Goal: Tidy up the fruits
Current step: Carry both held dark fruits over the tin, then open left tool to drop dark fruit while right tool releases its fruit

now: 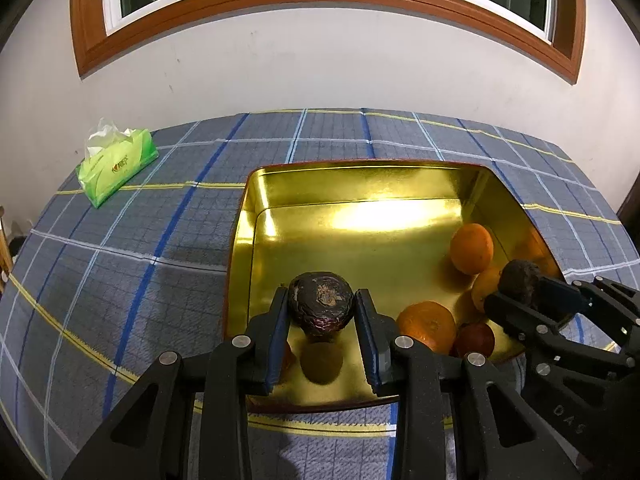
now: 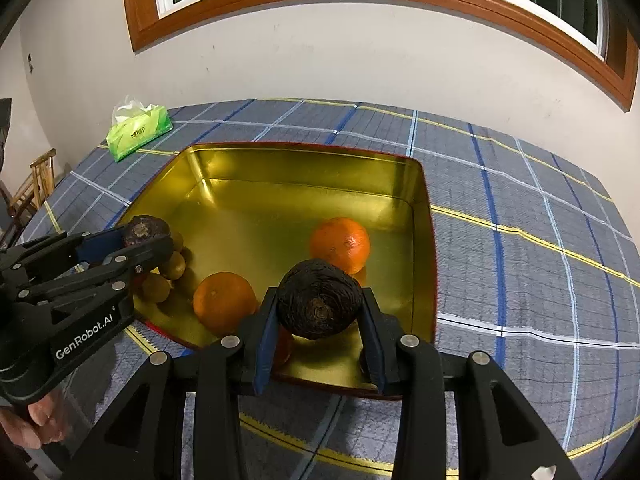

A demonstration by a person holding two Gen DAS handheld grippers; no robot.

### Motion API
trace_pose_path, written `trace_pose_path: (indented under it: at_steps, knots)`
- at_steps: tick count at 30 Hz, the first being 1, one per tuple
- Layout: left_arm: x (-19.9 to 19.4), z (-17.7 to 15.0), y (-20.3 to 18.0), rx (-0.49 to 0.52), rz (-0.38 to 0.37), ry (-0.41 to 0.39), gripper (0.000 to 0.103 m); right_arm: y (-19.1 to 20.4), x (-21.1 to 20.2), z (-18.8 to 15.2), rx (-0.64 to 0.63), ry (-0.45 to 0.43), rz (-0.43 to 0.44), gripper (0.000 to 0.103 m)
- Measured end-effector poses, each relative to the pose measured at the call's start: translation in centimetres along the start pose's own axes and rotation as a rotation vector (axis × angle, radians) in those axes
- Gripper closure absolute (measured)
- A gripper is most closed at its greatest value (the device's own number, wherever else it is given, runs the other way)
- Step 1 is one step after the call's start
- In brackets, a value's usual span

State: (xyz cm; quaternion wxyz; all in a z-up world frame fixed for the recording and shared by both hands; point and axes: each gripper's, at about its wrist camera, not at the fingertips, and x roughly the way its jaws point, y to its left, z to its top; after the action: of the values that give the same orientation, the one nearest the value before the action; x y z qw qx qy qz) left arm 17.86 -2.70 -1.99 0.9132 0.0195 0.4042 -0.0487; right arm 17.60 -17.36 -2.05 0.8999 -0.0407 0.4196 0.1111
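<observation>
A gold tin tray [image 1: 360, 184] [image 2: 304, 164] sits on the plaid tablecloth. My left gripper [image 1: 321, 308] is shut on a dark wrinkled fruit [image 1: 320, 304] just above the tray's near edge; it shows at the left of the right wrist view [image 2: 138, 236]. My right gripper [image 2: 318, 304] is shut on a second dark wrinkled fruit [image 2: 318, 304], also over the near edge; it shows at the right of the left wrist view [image 1: 520, 286]. In the tray lie two oranges [image 2: 340, 244] [image 2: 224, 300], some small yellow fruits [image 2: 172, 266] and a reddish fruit [image 1: 474, 340].
A green tissue pack [image 1: 116, 164] [image 2: 138, 130] lies at the far left of the table. A white wall with a wood-framed window rises behind the table. A wooden chair [image 2: 36, 184] stands beyond the left table edge.
</observation>
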Motion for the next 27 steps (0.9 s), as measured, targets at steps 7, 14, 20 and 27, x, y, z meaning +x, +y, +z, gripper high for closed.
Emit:
trace_pose_path:
  at_steps: [7,14,20,27]
  knots:
    - [0.59,-0.22,-0.25,-0.001,0.001,0.019,0.07,0.46,0.14,0.18,-0.019,-0.002,-0.007,0.067]
    - [0.98,-0.51,-0.37,-0.004,0.009,0.031,0.069,0.49,0.14,0.17,-0.014,-0.001,-0.006,0.065]
    - [1.01,-0.43,-0.31,-0.005,0.011,0.036,0.069,0.48,0.16,0.12,-0.014,0.001,-0.006,0.061]
    - [0.91,-0.6,-0.29,-0.007,0.012,0.041,0.063,0.57,0.05,0.15,-0.011,0.004,-0.007,0.055]
